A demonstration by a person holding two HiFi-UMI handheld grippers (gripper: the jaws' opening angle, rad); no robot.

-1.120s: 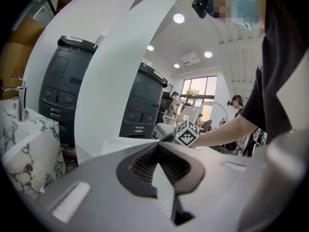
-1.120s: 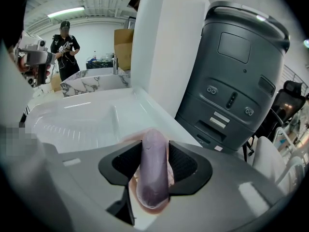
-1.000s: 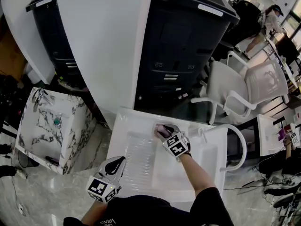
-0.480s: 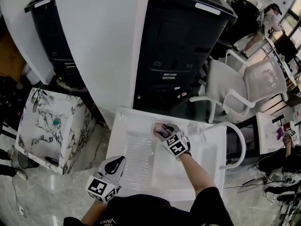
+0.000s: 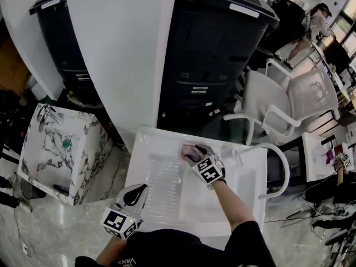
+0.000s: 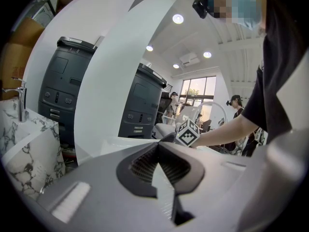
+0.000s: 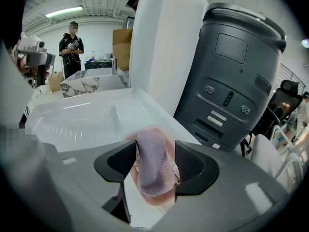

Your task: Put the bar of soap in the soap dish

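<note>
Hardly anything is shifting since the earlier frame; only the right tongs (image 5: 192, 152) are spreading wider. They are opening around the purple bar of soap (image 7: 153, 163), which is standing on edge in the pink soap dish (image 7: 159, 200) at the counter's (image 5: 167, 204) far edge, apparently released. The left tongs (image 5: 137, 194) are hanging closed and empty near the front edge. Seemingly only withdrawing is remaining.

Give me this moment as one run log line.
right tongs: opening around soap bar | soap bar: lying in pink soap dish | left tongs: shut, empty
</note>
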